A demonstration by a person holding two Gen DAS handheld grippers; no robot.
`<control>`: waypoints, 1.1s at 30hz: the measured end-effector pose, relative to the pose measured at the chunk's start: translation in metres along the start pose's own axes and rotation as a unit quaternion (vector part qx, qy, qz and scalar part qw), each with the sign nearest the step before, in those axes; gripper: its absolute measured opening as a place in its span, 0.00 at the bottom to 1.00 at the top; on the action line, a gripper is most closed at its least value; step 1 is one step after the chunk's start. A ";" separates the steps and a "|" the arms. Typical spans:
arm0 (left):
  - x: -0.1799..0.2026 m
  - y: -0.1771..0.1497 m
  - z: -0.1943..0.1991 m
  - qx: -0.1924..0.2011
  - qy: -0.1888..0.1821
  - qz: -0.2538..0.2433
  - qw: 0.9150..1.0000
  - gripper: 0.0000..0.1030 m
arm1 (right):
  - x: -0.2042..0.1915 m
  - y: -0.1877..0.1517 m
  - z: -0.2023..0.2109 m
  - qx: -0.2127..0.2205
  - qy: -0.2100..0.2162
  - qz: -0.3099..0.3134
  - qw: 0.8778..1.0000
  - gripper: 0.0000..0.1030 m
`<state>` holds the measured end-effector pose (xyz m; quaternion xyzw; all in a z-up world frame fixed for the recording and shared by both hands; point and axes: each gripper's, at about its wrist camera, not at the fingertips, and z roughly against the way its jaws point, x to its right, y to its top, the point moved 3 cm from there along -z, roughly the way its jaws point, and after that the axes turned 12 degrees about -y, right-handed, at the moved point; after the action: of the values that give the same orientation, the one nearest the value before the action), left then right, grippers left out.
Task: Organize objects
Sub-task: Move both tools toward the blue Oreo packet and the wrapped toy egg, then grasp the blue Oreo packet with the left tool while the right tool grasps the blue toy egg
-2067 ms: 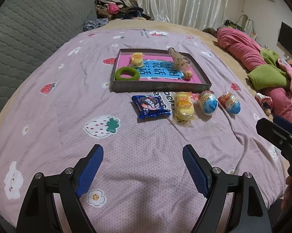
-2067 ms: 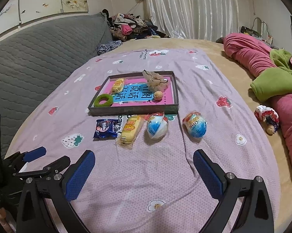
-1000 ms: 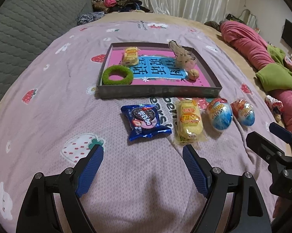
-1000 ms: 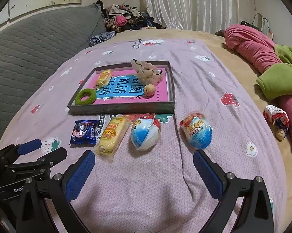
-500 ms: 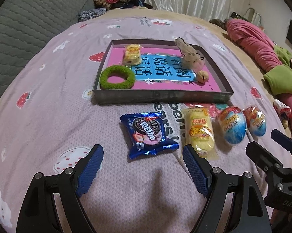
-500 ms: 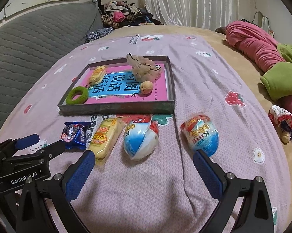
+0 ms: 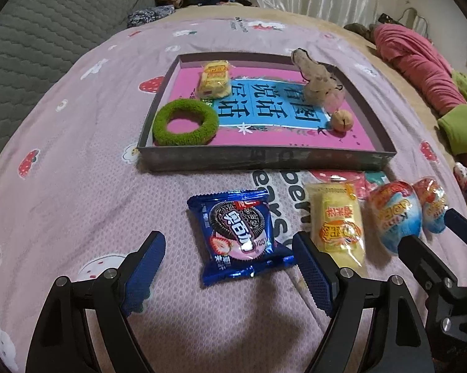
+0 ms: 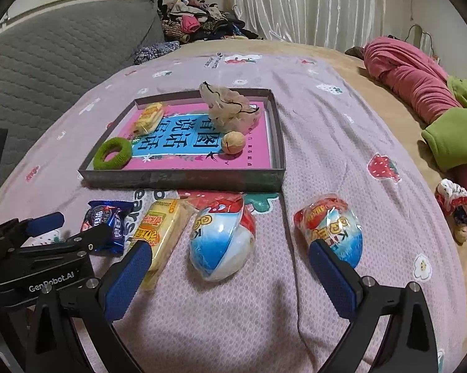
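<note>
Left tongs (image 7: 228, 259) wide and empty, cookie pack (image 7: 239, 234) between the tips on the bed. Right tongs (image 8: 227, 264) wide, egg (image 8: 222, 244) at 12. Risks: pack slips on soft bedspread (image 7: 78, 171); the tongs collide, being close side by side.

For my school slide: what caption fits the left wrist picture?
Open left gripper hovers over the blue cookie packet in front of the tray.
</note>
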<state>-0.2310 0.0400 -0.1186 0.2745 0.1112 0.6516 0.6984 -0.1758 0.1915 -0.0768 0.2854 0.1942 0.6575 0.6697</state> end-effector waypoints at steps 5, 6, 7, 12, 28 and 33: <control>-0.001 0.001 -0.009 -0.001 0.002 0.005 1.000 0.82 | 0.002 0.001 -0.006 0.003 -0.005 -0.003 1.000 0.96; -0.002 0.001 -0.011 -0.003 -0.001 0.006 1.000 0.82 | 0.002 0.002 -0.007 0.005 -0.002 -0.006 1.000 0.96; -0.002 0.002 -0.012 -0.005 -0.001 0.006 1.000 0.82 | 0.003 0.003 -0.009 0.005 0.001 -0.010 1.000 0.95; -0.004 0.002 -0.018 -0.006 0.000 0.009 1.000 0.82 | -0.001 0.004 -0.016 -0.001 0.005 -0.009 1.000 0.89; -0.007 0.005 -0.028 -0.009 0.011 0.011 1.000 0.82 | -0.014 0.004 -0.033 0.001 -0.039 0.027 0.999 0.64; -0.009 0.004 -0.032 -0.011 0.021 0.011 1.000 0.82 | -0.023 0.005 -0.038 0.004 -0.053 0.052 0.997 0.54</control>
<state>-0.2525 0.0389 -0.1448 0.2538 0.1159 0.6660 0.6918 -0.2047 0.1729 -0.1053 0.3322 0.1461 0.6744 0.6430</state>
